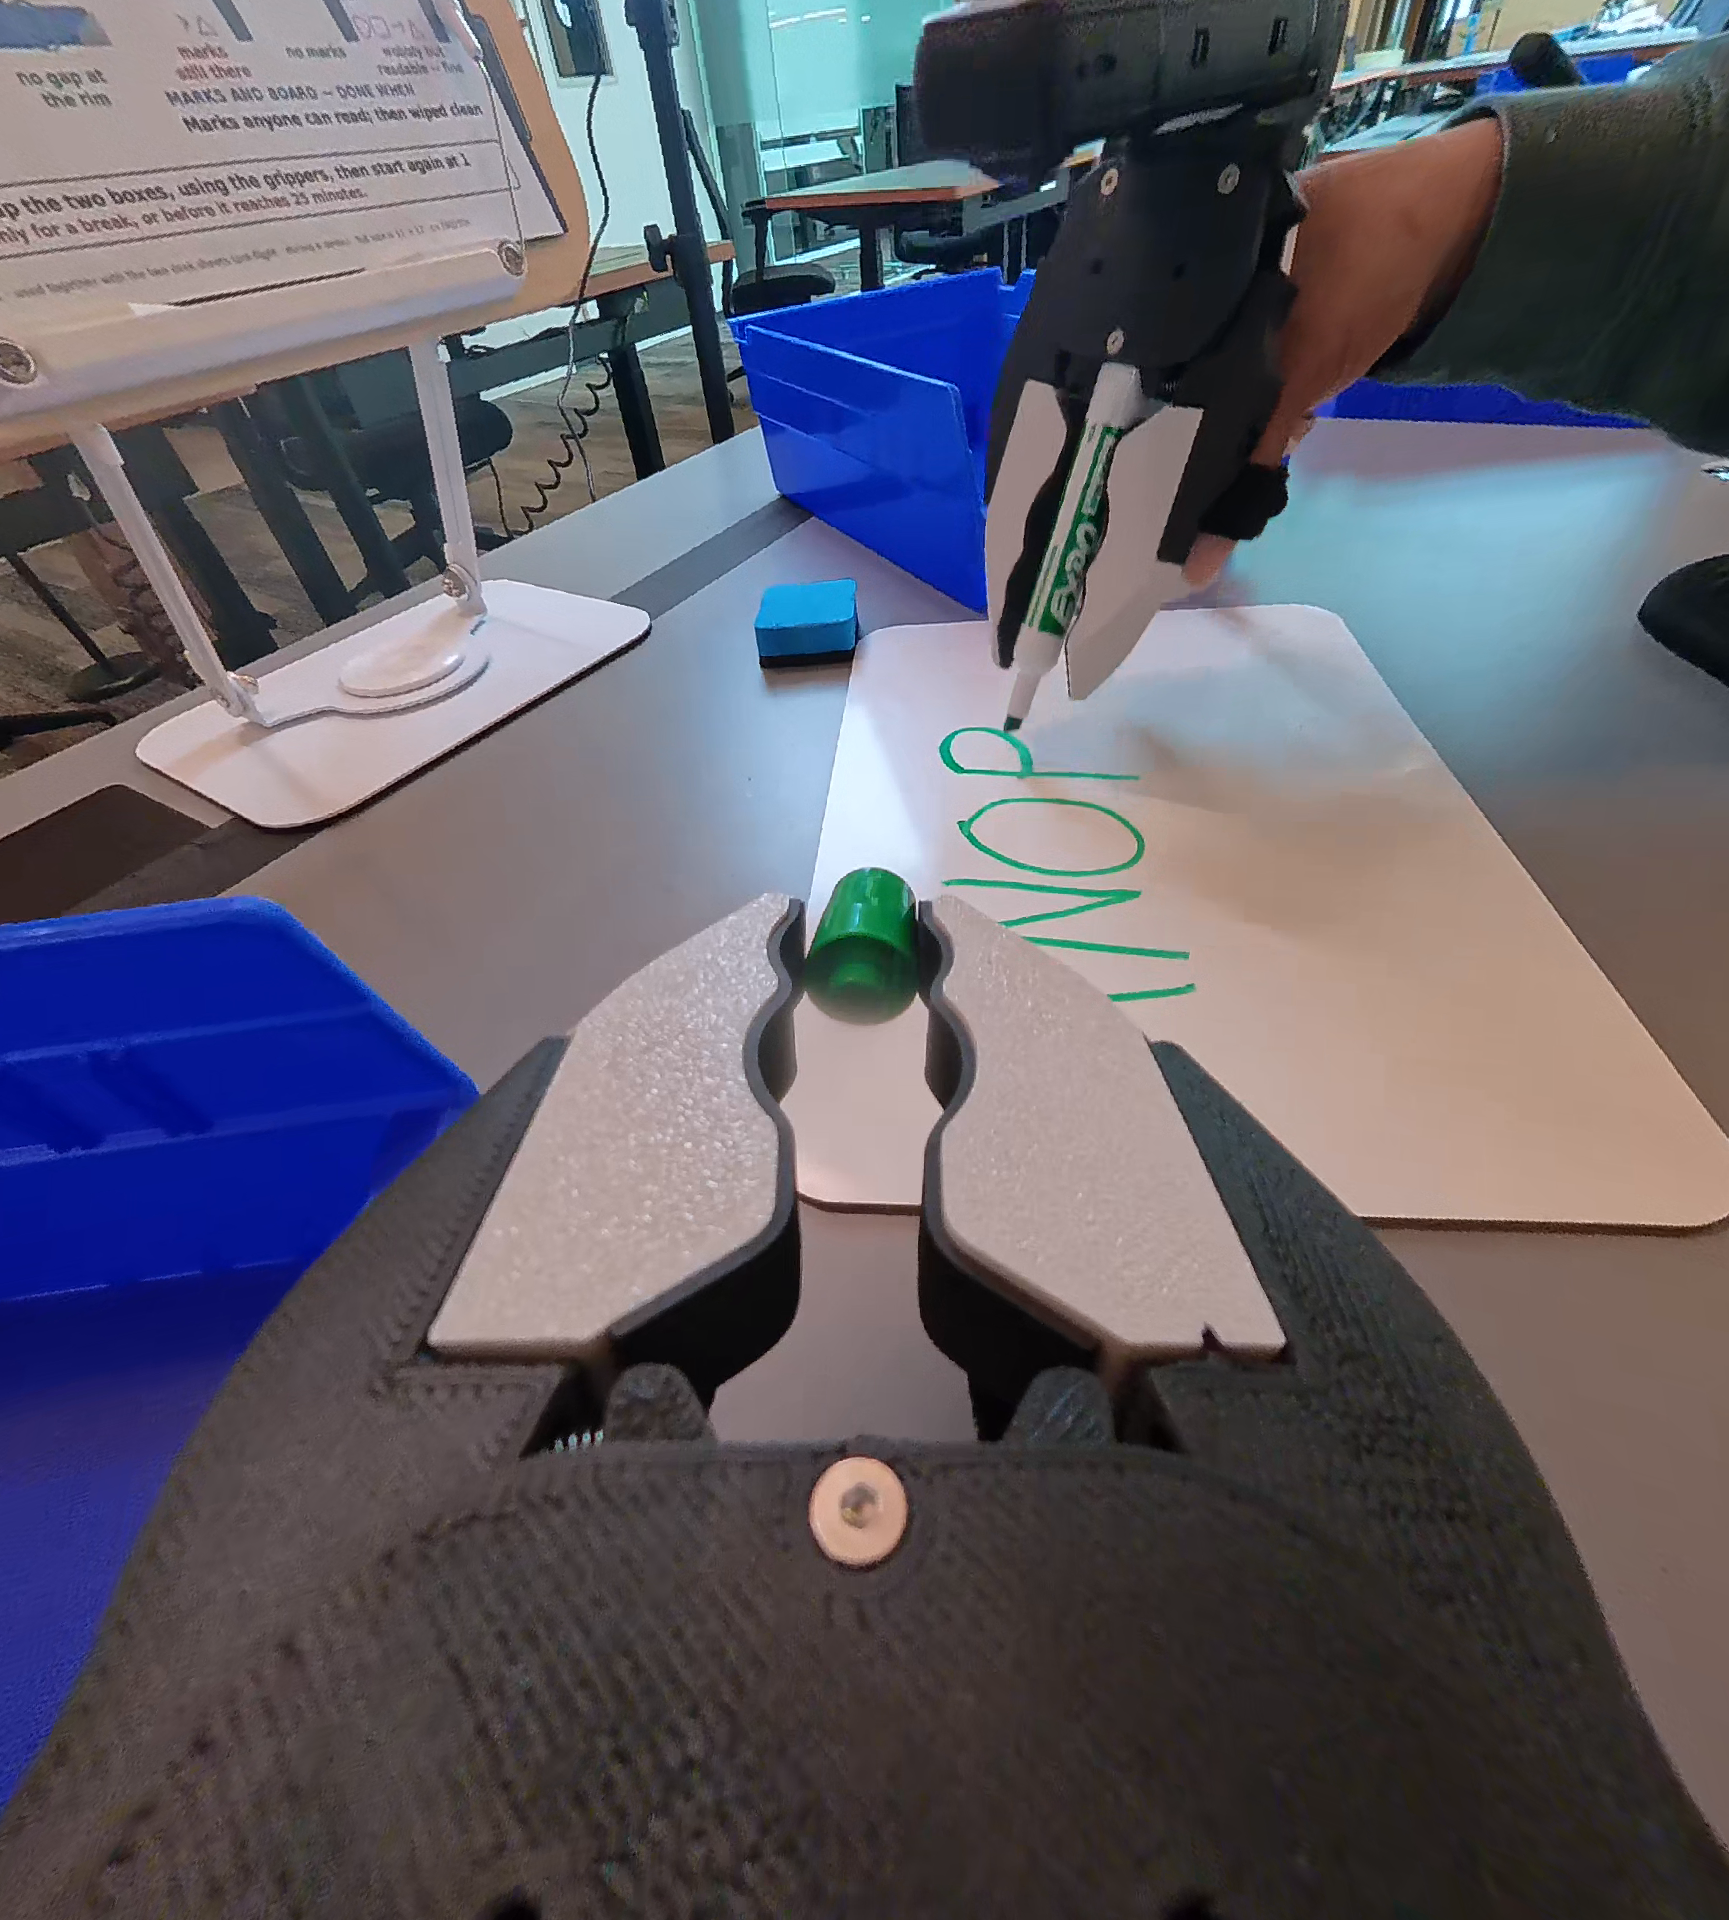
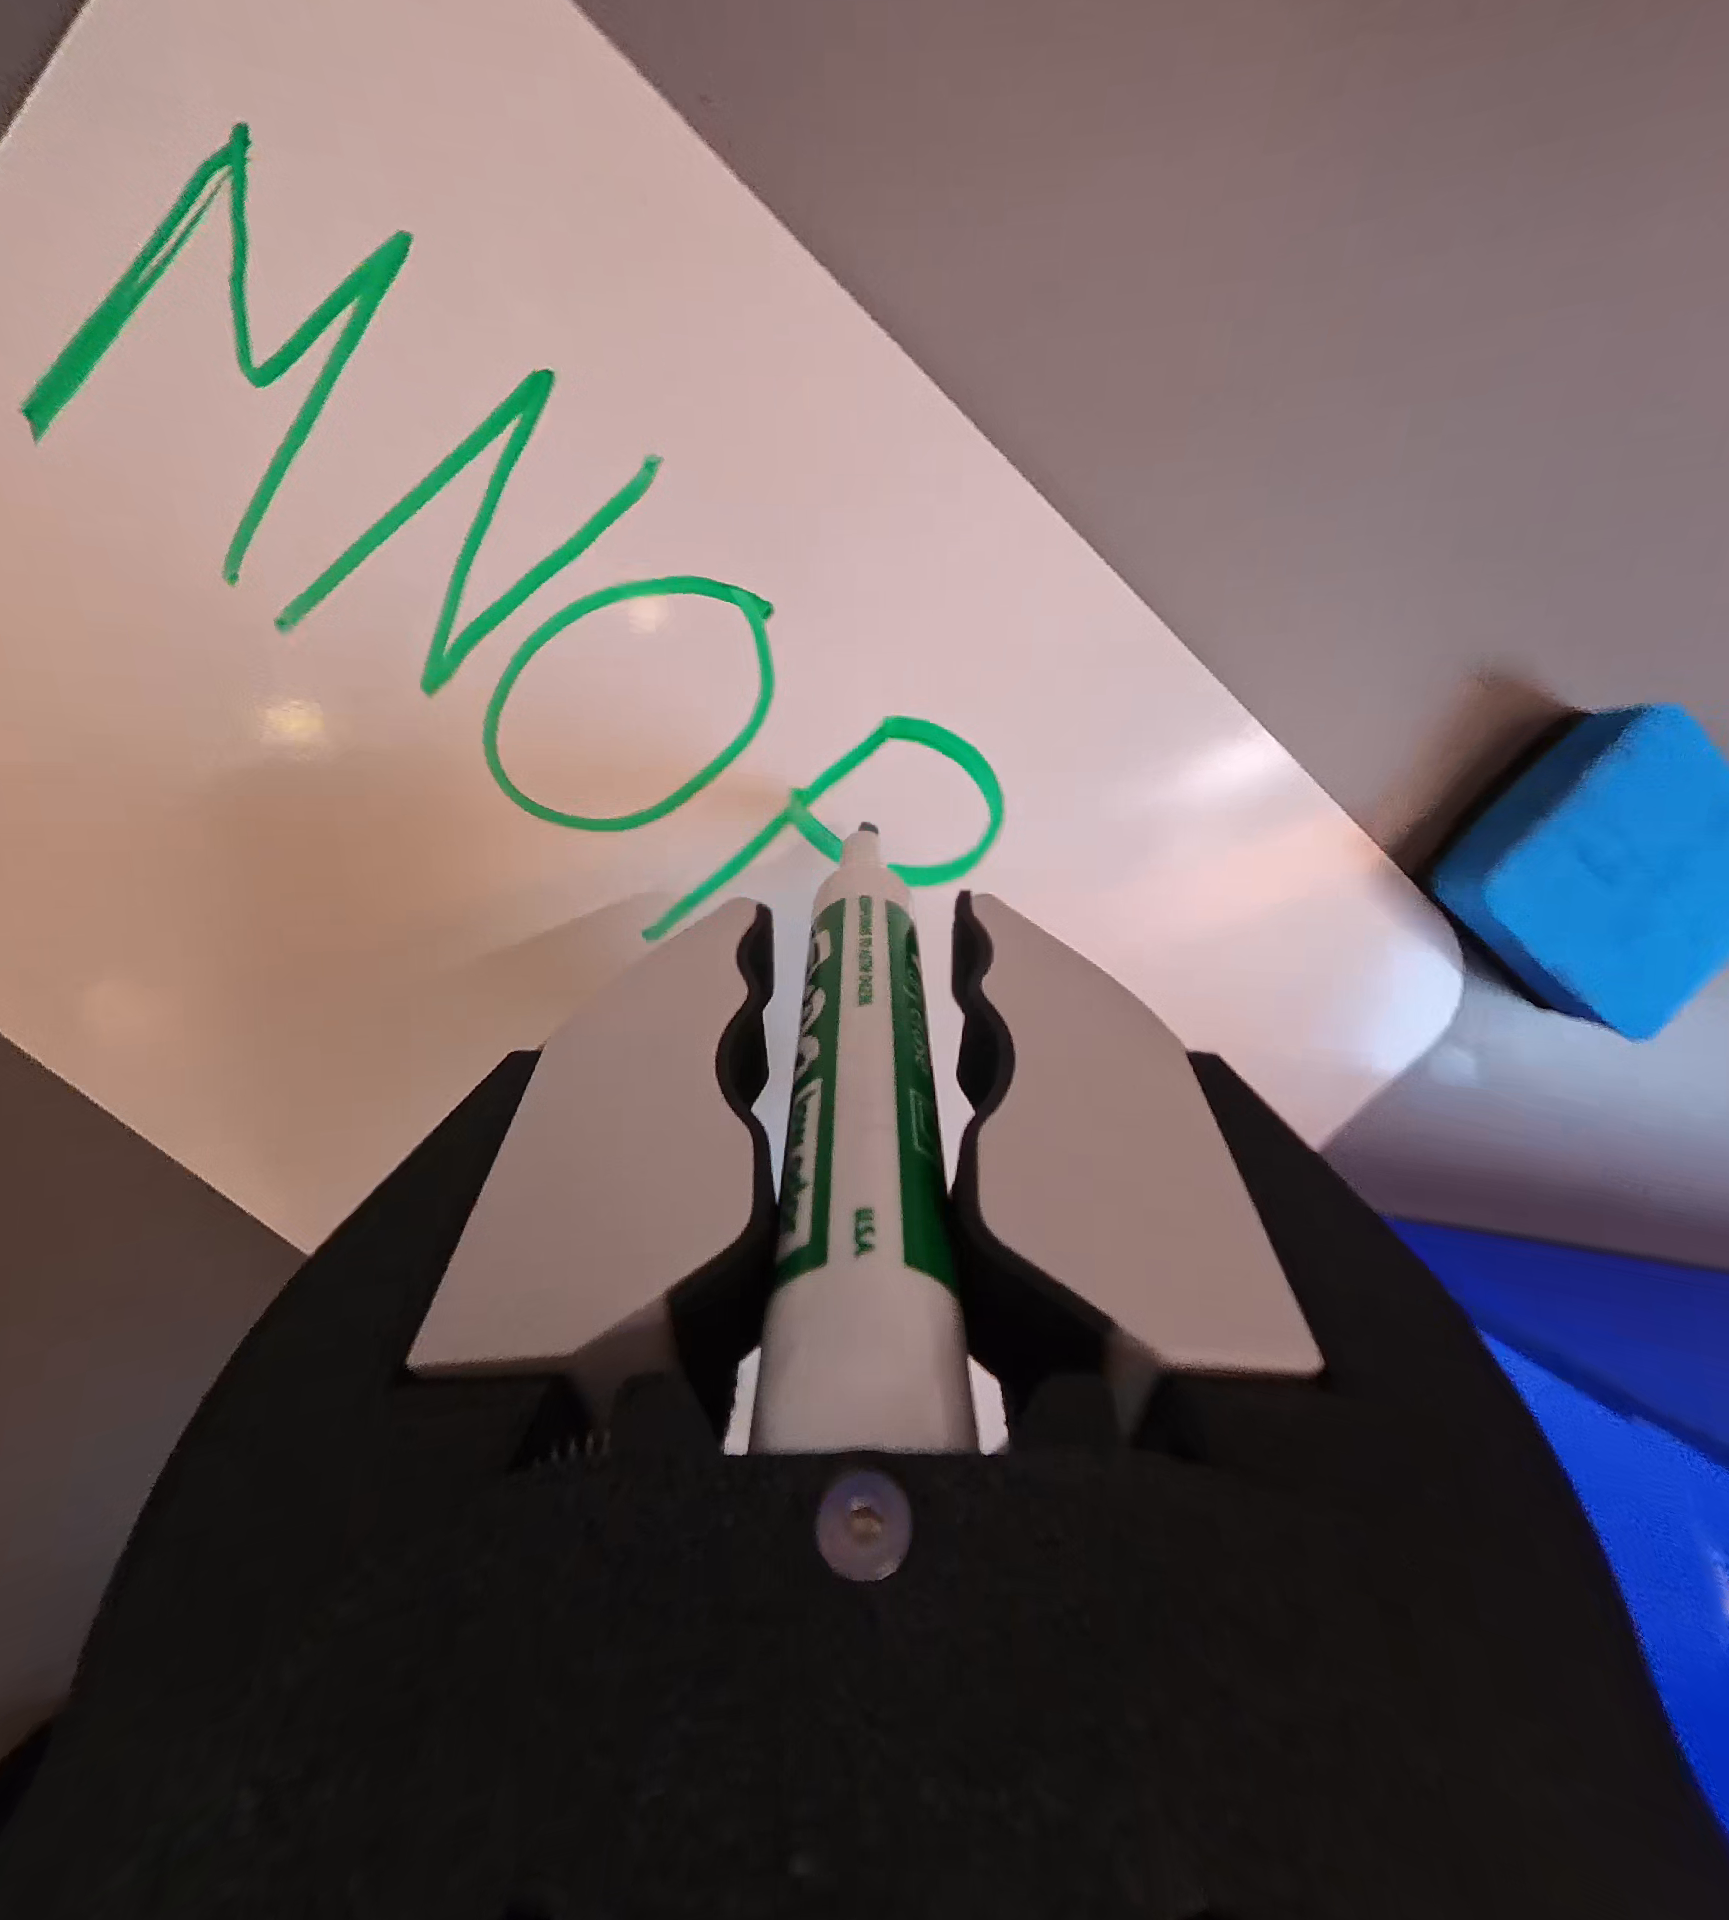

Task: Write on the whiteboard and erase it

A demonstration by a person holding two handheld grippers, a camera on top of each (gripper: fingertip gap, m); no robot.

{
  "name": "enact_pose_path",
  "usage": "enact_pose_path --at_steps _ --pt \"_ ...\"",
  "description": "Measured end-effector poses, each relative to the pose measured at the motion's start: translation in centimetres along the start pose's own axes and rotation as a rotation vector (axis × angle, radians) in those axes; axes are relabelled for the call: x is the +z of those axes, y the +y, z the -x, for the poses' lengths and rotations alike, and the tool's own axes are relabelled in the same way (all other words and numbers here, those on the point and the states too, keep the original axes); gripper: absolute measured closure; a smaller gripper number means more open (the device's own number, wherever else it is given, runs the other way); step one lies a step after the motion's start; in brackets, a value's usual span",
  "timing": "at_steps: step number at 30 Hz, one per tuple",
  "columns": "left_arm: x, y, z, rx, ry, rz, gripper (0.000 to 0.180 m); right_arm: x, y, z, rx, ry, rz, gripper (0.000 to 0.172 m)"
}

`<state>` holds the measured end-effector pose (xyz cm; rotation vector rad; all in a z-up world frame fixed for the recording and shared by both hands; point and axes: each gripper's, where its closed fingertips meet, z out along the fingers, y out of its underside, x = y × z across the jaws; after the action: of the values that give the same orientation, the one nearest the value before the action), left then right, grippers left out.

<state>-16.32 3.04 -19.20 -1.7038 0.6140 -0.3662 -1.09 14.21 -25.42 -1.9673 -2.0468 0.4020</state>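
The right gripper (image 2: 860, 935) pinches the green marker (image 2: 865, 1122), tip at the last letter on the whiteboard (image 1: 1359, 935), so press lightly and steadily, while the left gripper (image 1: 860, 951) clamps the green cap (image 1: 860, 940).

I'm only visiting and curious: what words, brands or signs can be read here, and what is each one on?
I don't copy out wording; here is where each stands.
Whiteboard: large green handwritten letters, clear.
Marker in the right hand-held gripper: green printed label, partly blurred.
Sheet on the white stand: black print, partly cut off, the smallest lines unreadable.
Blue eraser, blue bin, green cap: no writing visible.
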Motion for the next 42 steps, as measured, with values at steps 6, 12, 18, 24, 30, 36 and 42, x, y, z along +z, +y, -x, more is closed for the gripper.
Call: enact_pose_path --at_steps 6,12,18,24,30,36,42 --pt "0.2 0.4 -0.1 -0.001 0.007 0.012 0.16 -1.2 2.9 -3.0 0.073 0.079 -0.003 0.137" --pt "0.4 0.7 -0.4 -0.006 0.012 0.022 0.16 -0.7 3.1 -4.1 0.089 0.084 0.003 0.138" --pt "0.5 0.9 -0.5 -0.005 0.018 0.028 0.16 -0.3 2.7 -4.3 0.082 0.076 0.018 0.137" --pt "0.5 0.7 -0.4 -0.005 0.019 0.024 0.16 0.1 2.7 -4.3 0.08 0.075 0.036 0.137" --pt "0.5 0.8 -0.5 -0.004 0.02 0.026 0.16 0.4 2.0 -3.9 0.063 0.065 0.035 0.138" --pt "0.5 0.8 -0.5 -0.004 0.021 0.027 0.16 0.5 1.8 -2.1 0.033 0.025 0.04 0.137" --pt "0.5 0.8 -0.5 -0.003 0.022 0.028 0.16 -0.2 3.4 0.6 -0.009 -0.015 0.076 0.137"
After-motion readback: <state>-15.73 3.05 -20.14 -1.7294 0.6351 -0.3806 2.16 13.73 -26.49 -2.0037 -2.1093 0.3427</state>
